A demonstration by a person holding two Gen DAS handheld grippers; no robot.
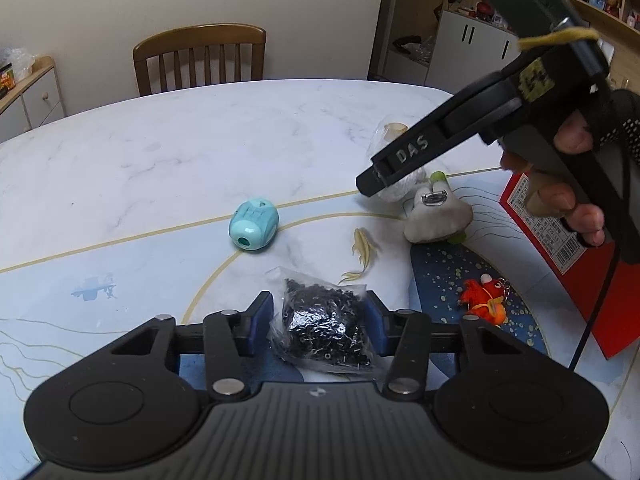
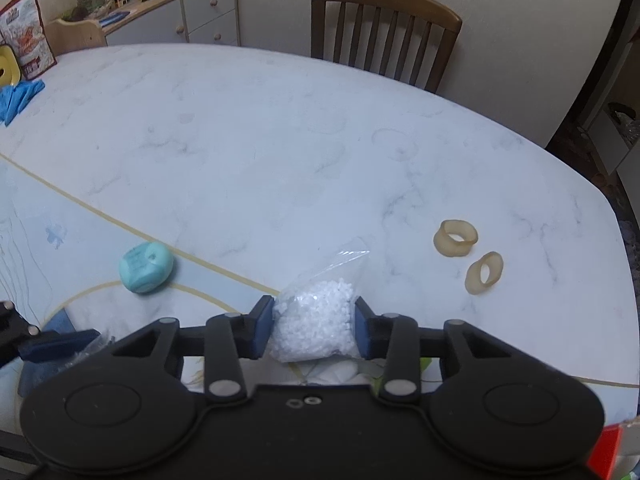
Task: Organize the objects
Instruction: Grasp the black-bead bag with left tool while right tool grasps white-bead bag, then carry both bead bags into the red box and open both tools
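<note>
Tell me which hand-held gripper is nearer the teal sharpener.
Left. The left hand-held gripper sits just below the teal sharpener; the right hand-held gripper is off to its right.

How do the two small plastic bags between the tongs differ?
The bag of black bits sits between the left tongs; the bag of white bits sits between the right tongs. The black bag's contents look like tiny dark metal parts, the white bag's like pale granules. The white bag's clear top sticks up empty; the black bag's looks crumpled flat. Both are small, clear and pinched by blue pads.
</note>
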